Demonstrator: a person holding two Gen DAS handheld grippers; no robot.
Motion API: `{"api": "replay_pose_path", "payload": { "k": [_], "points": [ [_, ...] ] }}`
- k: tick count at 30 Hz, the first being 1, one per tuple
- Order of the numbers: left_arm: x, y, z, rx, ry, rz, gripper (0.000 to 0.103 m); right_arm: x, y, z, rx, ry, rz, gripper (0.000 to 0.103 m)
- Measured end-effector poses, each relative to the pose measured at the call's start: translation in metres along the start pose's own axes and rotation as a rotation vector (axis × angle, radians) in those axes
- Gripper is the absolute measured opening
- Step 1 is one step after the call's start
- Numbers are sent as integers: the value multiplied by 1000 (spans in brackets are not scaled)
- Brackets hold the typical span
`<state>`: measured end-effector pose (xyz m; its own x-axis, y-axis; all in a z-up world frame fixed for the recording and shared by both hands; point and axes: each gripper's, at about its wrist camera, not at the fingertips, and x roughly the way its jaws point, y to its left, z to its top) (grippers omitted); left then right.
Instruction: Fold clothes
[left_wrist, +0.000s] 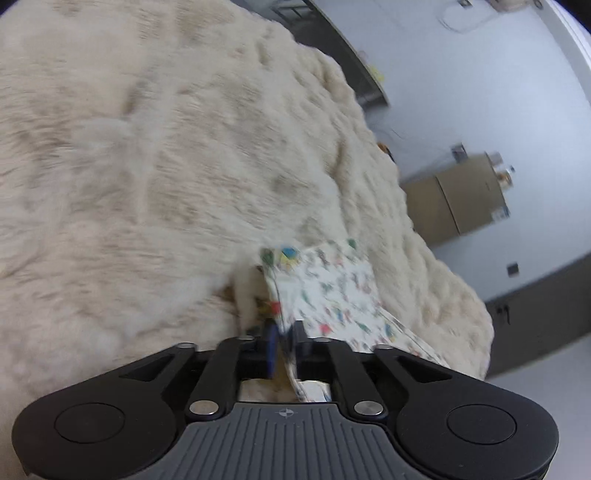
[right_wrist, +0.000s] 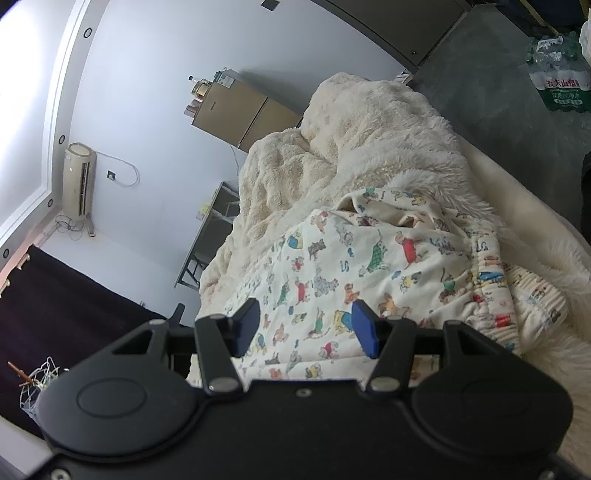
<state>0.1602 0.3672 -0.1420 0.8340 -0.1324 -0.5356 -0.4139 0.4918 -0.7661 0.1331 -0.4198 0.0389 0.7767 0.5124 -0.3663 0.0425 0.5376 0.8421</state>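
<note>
The pants (right_wrist: 369, 266), cream with little animal prints, lie on a fluffy blanket (right_wrist: 369, 129) on the bed. They look bunched up, with the stretchy waistband (right_wrist: 491, 280) lying to the right in the right wrist view.

The left hand-held gripper (left_wrist: 284, 332) is pinched tight on an edge of the pants (left_wrist: 332, 291). The cloth runs up and away from its tips, a bit to the right.

The right hand-held gripper (right_wrist: 306, 328) is wide open and holds nothing. It hangs over the pants, and the cloth lies straight ahead of it, between its two blue pads (right_wrist: 364, 326). The pants stretch away from it, toward the far side of the blanket.

So the right one is the free one, and cloth is right under it. I think it could grab there. How far the folding has come, I cannot tell.
</note>
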Motion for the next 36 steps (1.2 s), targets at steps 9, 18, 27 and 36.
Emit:
{"api": "replay_pose_path", "payload": {
  "k": [9,18,27,36],
  "points": [
    [-52,-133,-92,703,127,-350,31,-12,48,-17,-242,74,25,59],
    [-51,-210,-229,1517,108,-271,29,16,121,-72,-636,194,15,60],
    [-52,-205,-250,1745,-36,-191,40,97,210,-186,-1300,306,-169,56],
    [-54,-212,-259,1874,-53,-242,10,117,222,-215,-1474,336,-264,8]
  ]
}}
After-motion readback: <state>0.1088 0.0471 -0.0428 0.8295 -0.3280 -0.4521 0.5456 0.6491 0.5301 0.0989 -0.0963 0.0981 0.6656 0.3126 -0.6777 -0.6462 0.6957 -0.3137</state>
